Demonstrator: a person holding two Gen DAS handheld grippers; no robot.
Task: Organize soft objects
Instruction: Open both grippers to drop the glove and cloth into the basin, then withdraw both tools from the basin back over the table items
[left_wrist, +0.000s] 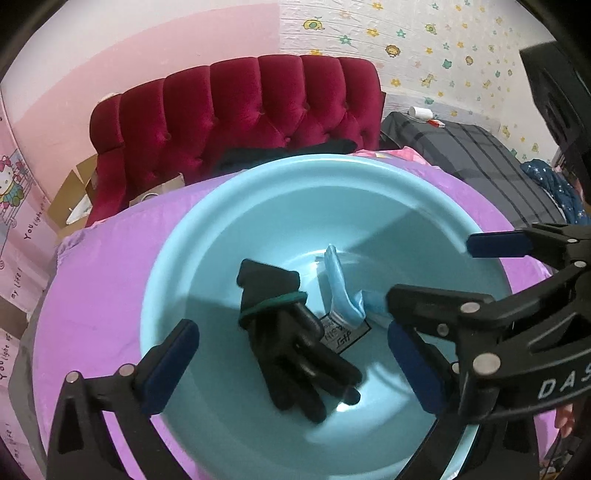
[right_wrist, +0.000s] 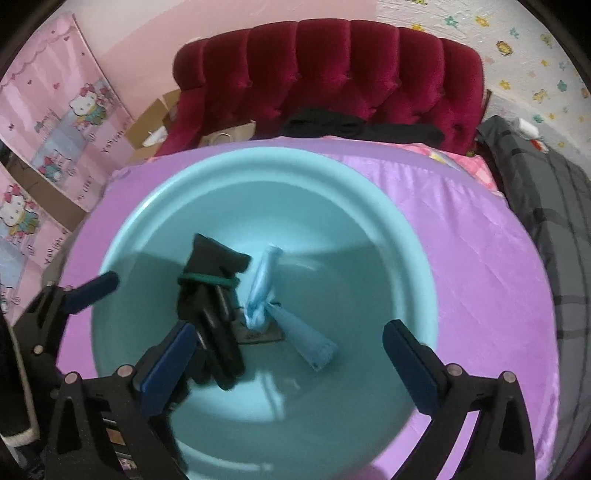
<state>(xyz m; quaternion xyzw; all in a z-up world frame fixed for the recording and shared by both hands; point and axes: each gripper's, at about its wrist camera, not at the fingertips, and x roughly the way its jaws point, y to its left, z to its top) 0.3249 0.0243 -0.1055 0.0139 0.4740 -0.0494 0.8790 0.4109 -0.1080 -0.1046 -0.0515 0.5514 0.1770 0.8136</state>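
One black glove (left_wrist: 295, 339) and one knotted blue cloth (left_wrist: 343, 295) lie mid-floor in the light-blue basin (left_wrist: 207, 236), clear of its rim. Left gripper (left_wrist: 291, 369) and right gripper (right_wrist: 295, 365) hover above, jaws apart, empty.

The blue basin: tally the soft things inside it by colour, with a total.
Inside the blue basin:
Black: 1, the black glove
Light blue: 1, the knotted light blue cloth
Total: 2

Bed under a purple satin sheet (right_wrist: 480, 258), light-blue basin (right_wrist: 332, 192) directly on it.
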